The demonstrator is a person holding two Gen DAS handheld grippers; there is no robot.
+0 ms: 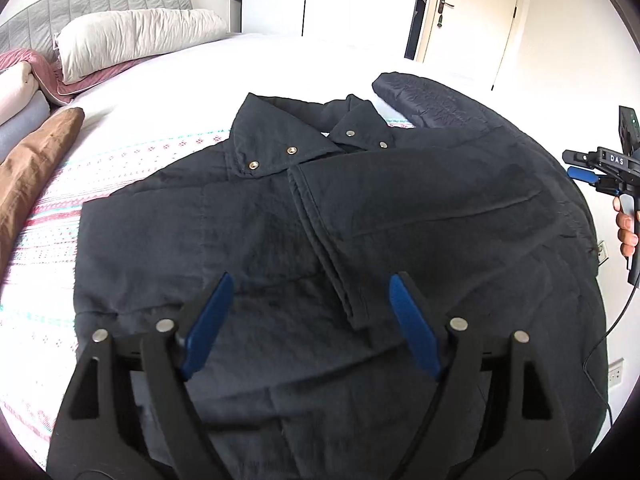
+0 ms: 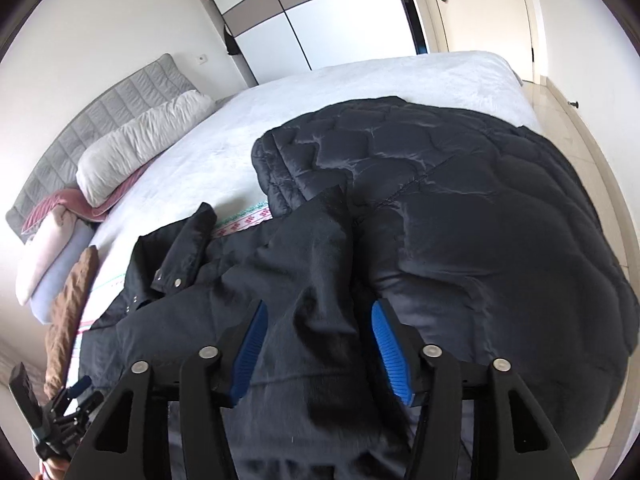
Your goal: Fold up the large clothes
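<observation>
A large dark navy jacket [image 1: 280, 220] lies spread on the bed, its collar with metal snaps [image 1: 296, 148] at the far side. My left gripper [image 1: 311, 278] hovers open over the jacket's front, beside the front placket edge, with nothing between its blue pads. In the right wrist view the jacket [image 2: 312, 264] shows its quilted lining [image 2: 480, 200] turned up on the right. My right gripper [image 2: 319, 305] is open above a rumpled fold of the fabric, and the pads stand clear of it. A hand holds the right gripper [image 1: 580, 174] at the jacket's right edge.
The white bed sheet [image 1: 280, 64] extends beyond the jacket, and a patterned cloth [image 1: 48, 248] lies under it. A pillow [image 1: 132, 36], pink blankets [image 1: 24, 64] and a brown cushion [image 1: 36, 168] sit at the left. The door [image 1: 460, 8] and floor [image 2: 580, 120] are to the right.
</observation>
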